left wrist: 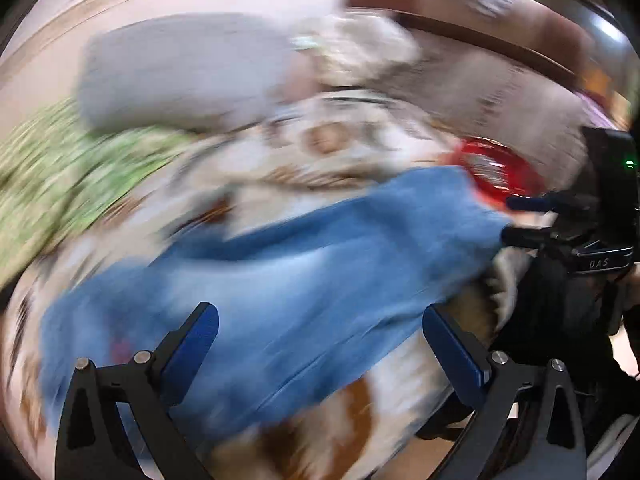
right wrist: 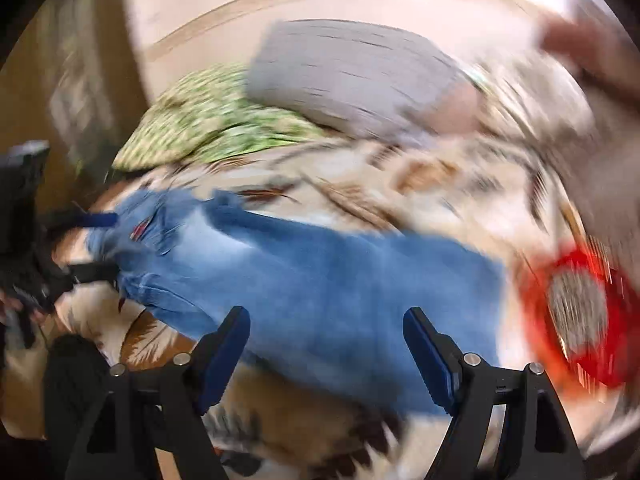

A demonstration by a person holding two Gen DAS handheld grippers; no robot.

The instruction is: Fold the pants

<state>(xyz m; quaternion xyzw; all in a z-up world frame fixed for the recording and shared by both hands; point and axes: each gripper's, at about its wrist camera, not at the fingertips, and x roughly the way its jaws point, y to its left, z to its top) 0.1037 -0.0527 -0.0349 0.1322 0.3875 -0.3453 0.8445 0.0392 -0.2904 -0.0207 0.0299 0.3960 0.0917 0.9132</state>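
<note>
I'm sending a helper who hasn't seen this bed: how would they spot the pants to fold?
Find the bed with the brown-and-cream patterned cover. A grey pillow and a green patterned cloth lie at its far side, a red round thing at one end. The pants are the long blue denim piece stretched across the middle, the only blue fabric there.
</note>
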